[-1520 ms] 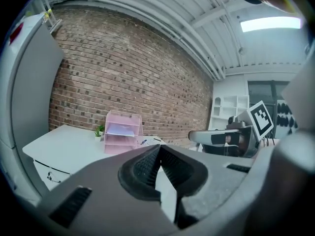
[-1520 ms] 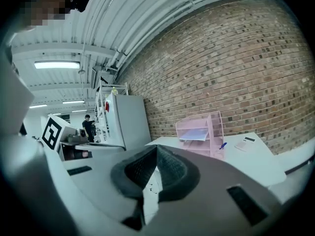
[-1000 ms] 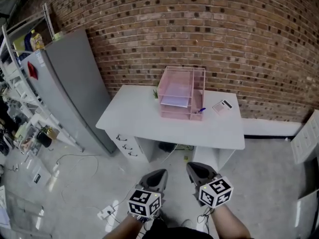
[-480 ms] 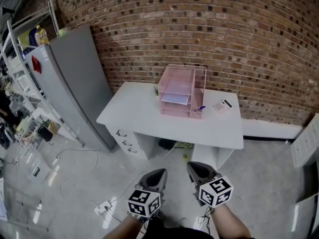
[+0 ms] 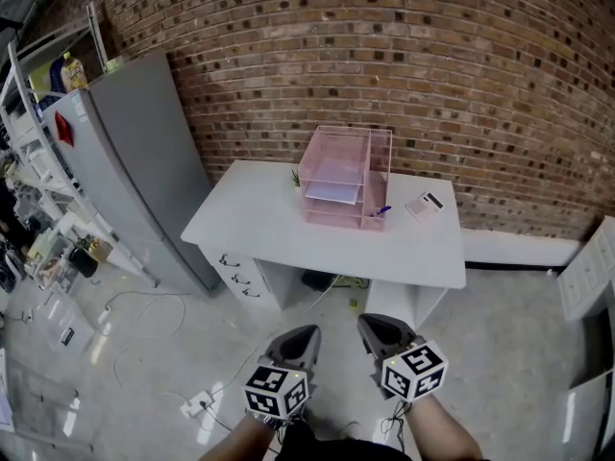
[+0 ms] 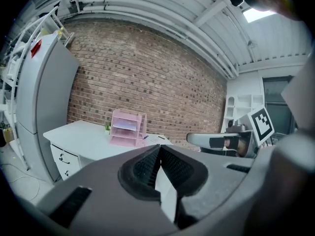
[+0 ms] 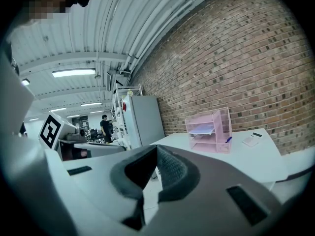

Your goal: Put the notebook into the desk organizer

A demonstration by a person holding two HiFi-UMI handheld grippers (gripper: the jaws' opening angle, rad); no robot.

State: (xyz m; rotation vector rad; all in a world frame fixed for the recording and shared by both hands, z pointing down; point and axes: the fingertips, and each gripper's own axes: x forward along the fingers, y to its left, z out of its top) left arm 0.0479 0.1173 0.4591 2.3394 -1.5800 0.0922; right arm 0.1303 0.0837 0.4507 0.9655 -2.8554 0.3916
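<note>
A pink desk organizer (image 5: pixel 348 152) with stacked trays stands at the back of a white desk (image 5: pixel 259 224), some way ahead of me. A flat white item (image 5: pixel 333 193), apparently the notebook, lies in one of its trays. The organizer also shows in the left gripper view (image 6: pixel 127 128) and the right gripper view (image 7: pixel 209 129). My left gripper (image 5: pixel 307 334) and right gripper (image 5: pixel 367 323) hang side by side over the floor, well short of the desk. Both are shut with nothing between the jaws.
On the desk lie a blue pen (image 5: pixel 382 211) and a calculator (image 5: pixel 424 205), right of the organizer, with a small plant (image 5: pixel 296 176) behind it. A grey fridge (image 5: pixel 135 161) and cluttered shelves (image 5: pixel 29 161) stand left. Cables (image 5: pixel 144 325) trail over the floor. A white cabinet (image 5: pixel 586 277) stands right.
The head view has drifted a little, so the desk sits slightly further left in the frame. Both grippers stay shut in the same place.
</note>
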